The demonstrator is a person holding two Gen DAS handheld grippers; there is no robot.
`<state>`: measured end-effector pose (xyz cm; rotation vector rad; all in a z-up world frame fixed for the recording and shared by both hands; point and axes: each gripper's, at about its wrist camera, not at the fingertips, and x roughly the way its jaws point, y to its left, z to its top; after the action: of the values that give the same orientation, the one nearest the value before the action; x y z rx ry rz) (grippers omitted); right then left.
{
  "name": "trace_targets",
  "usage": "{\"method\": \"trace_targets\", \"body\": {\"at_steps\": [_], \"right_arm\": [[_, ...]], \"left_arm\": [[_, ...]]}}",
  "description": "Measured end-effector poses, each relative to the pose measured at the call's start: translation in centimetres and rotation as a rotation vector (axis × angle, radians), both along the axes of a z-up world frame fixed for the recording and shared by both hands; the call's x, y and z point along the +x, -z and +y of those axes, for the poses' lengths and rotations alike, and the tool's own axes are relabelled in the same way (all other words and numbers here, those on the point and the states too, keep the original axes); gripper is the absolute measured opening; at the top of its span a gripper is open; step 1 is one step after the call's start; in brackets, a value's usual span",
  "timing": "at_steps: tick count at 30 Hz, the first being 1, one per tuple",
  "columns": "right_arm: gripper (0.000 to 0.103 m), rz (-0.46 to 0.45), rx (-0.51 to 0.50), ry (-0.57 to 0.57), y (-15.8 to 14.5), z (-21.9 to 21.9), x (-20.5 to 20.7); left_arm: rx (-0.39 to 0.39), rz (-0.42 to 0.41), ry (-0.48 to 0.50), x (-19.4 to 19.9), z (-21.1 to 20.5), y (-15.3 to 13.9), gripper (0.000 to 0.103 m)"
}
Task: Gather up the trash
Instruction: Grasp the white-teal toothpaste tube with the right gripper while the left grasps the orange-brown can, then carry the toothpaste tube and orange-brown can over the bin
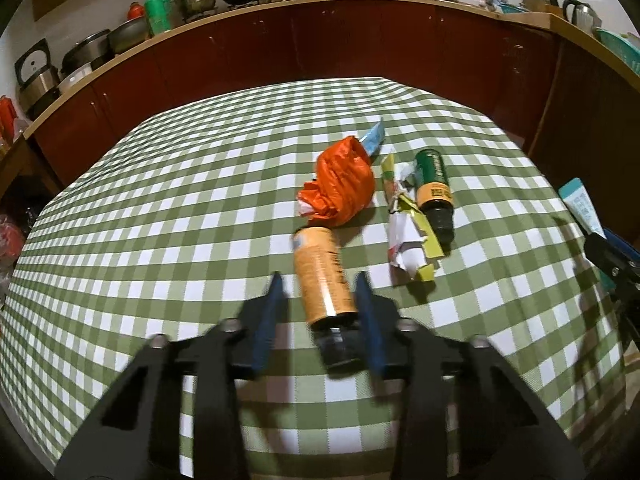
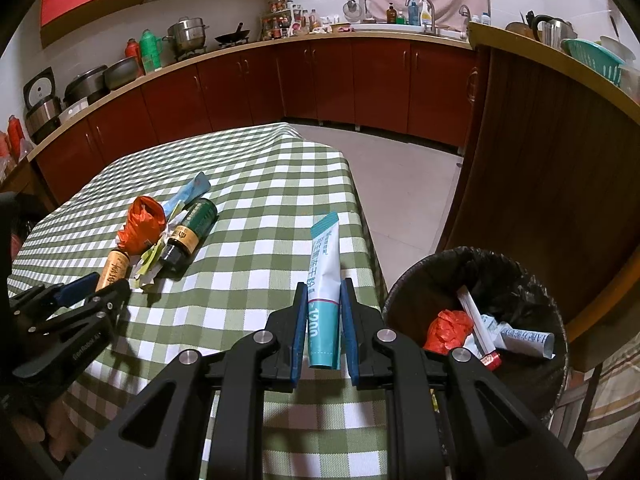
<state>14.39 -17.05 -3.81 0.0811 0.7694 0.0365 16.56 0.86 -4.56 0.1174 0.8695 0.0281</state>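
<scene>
Table (image 1: 168, 208) under a green-and-white check cloth filled most of both views, kitchen counter (image 2: 248, 46) curving behind it. Beside the table's right edge stood the bin (image 2: 404, 280), black-lined, already holding an orange bag, a tube and some paper, so it was probably parked there for short drops. Trash left on the cloth sat bunched near the middle: crumpled orange bag (image 1: 344, 188), a green bottle (image 1: 434, 190) on its side, torn paper wrappers (image 1: 408, 240) between them, a blue packet (image 1: 374, 140) poking out behind the bag. Nearest the left side lay the orange bottle (image 1: 322, 276), cap end toward the camera. The left gripper (image 1: 320, 280) straddled it low near the cap; the right blue finger looked against the bottle, but a strip of cloth showed between the left finger and the bottle, and blur made contact uncertain, so I judged the fingers apart around it, not yet clamped. The right gripper (image 2: 325, 288) had its fingers pressed on the teal-and-white tube (image 2: 325, 276), held lengthwise with the crimped end pointing away, over the table's right edge, near the bin. Likely step: tube goes to the bin, left finishes its grip. Risk: the round bottle rolling out of a one-sided squeeze.
</scene>
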Motion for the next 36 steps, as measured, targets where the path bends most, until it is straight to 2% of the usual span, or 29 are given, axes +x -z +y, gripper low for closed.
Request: {"method": "trace_targets", "body": {"at_steps": [9,18,27,36], "right_arm": [[0.018,0.003,-0.011,0.006,0.2,-0.4,-0.4],[0.018,-0.017,-0.026,0.058,-0.3,-2.9,-1.8],[0.018,-0.022,-0.056,0.147,-0.5,-7.1,-3.3],[0.018,-0.031,-0.080,0.222,-0.6,-10.4,-5.0]], "left_arm": [[-0.009,-0.014,0.025,-1.2,0.1,-0.2,0.023],[-0.014,-0.082,0.105,-3.6,-2.2,-2.3,0.023],[-0.039,-0.127,0.227,-3.7,-8.0,-3.8,0.023],[-0.039,-0.157,0.347,-3.7,-14.6,-3.7,0.023]]}}
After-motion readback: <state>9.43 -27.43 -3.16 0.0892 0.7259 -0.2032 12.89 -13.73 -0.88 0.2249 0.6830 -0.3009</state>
